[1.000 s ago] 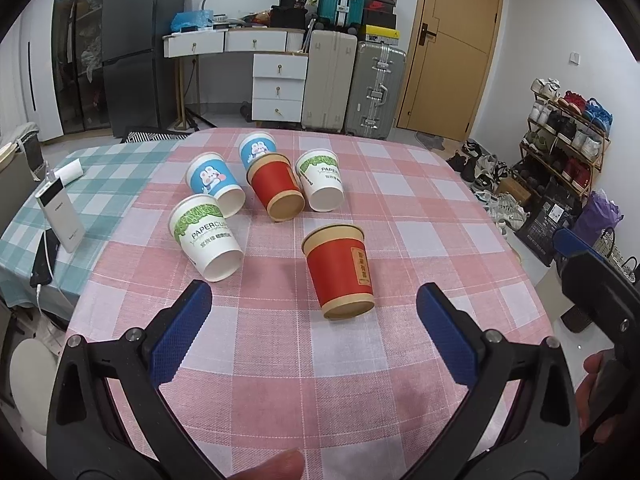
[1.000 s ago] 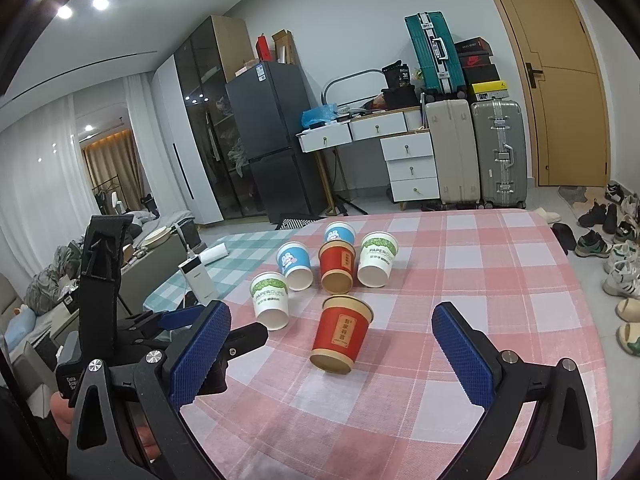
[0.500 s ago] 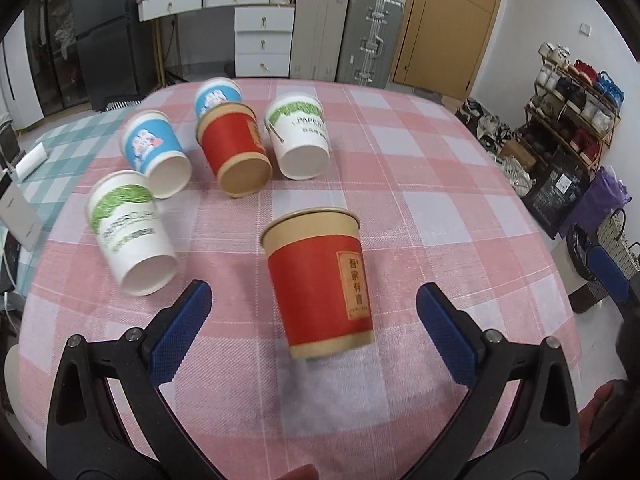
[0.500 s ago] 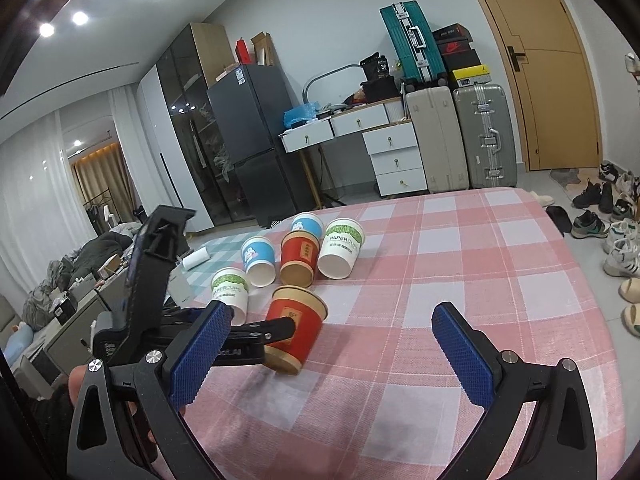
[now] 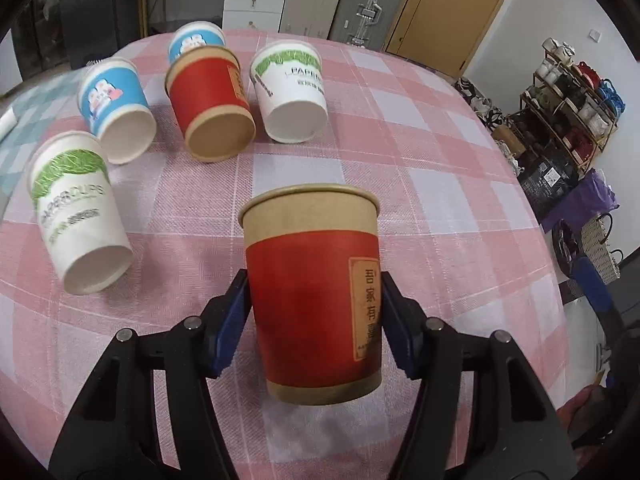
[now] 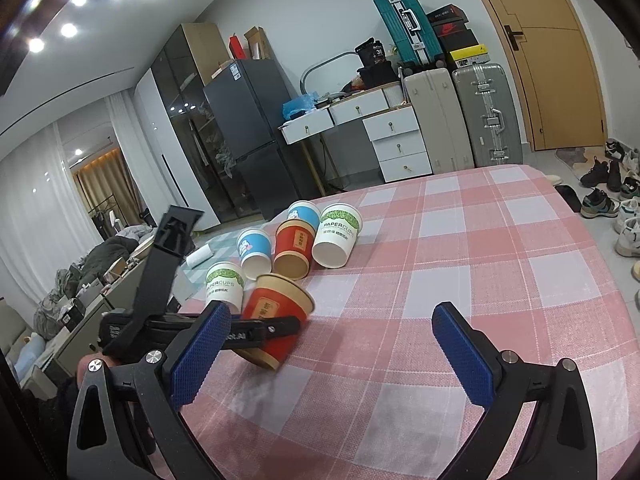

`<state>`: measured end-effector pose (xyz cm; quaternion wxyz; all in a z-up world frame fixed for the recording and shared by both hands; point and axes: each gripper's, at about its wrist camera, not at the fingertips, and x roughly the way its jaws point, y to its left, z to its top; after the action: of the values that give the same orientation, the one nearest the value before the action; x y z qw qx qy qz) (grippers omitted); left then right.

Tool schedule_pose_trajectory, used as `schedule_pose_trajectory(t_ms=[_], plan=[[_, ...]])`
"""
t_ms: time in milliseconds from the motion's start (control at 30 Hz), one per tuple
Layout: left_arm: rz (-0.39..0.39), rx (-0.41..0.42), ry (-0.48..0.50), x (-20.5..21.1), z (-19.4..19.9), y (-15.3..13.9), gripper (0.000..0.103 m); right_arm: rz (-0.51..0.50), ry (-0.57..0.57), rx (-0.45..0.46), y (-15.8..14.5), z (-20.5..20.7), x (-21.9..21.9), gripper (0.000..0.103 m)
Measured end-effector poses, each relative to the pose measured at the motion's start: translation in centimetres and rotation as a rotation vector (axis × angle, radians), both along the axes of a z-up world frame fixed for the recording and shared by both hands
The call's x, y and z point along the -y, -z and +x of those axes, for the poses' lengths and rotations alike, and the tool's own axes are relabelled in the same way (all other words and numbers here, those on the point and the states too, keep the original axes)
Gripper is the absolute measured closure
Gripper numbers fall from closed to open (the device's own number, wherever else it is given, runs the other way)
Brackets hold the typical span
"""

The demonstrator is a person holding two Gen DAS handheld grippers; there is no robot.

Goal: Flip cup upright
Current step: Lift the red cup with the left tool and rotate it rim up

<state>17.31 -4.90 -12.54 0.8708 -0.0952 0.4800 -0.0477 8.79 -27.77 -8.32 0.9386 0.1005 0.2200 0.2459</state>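
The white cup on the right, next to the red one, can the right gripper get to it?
Probably yes. The right gripper is open and holds nothing, and bare tablecloth lies between it and the white cup. The left gripper and its red cup sit off to the side.

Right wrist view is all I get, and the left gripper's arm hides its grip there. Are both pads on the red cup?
Observer: Yes. The left gripper's blue pads press opposite sides of the red cup.
Operator: Which end faces that gripper?
Observer: The base. The rim points away, roughly toward the far red cup.
Operator: Is the nearest white cup touching it?
Observer: No. Bare cloth separates it from the white cup.
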Motion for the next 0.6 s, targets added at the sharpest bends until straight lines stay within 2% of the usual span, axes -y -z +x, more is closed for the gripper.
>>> schedule_pose_trajectory(t_ms=[167,333,500,600], plan=[[0.018,0.088,0.021,-0.2,-3.7,-4.0,0.044,0.013,0.004,0.008,-0.9,-1.6,-0.4,0.000],[0.011,0.106,0.033,-1.4,-8.0,-6.7,0.044,0.011,0.002,0.031,-1.9,-4.0,-1.2,0.000],[0.021,0.109,0.045,-3.0,-13.1,-7.8,0.044,-0.006,-0.013,0.045,-2.4,-6.2,-2.3,0.000],[0.011,0.083,0.037,-3.9,-15.4,-6.9,0.044,-0.015,-0.022,0.040,-2.3,-7.2,-3.0,0.000]])
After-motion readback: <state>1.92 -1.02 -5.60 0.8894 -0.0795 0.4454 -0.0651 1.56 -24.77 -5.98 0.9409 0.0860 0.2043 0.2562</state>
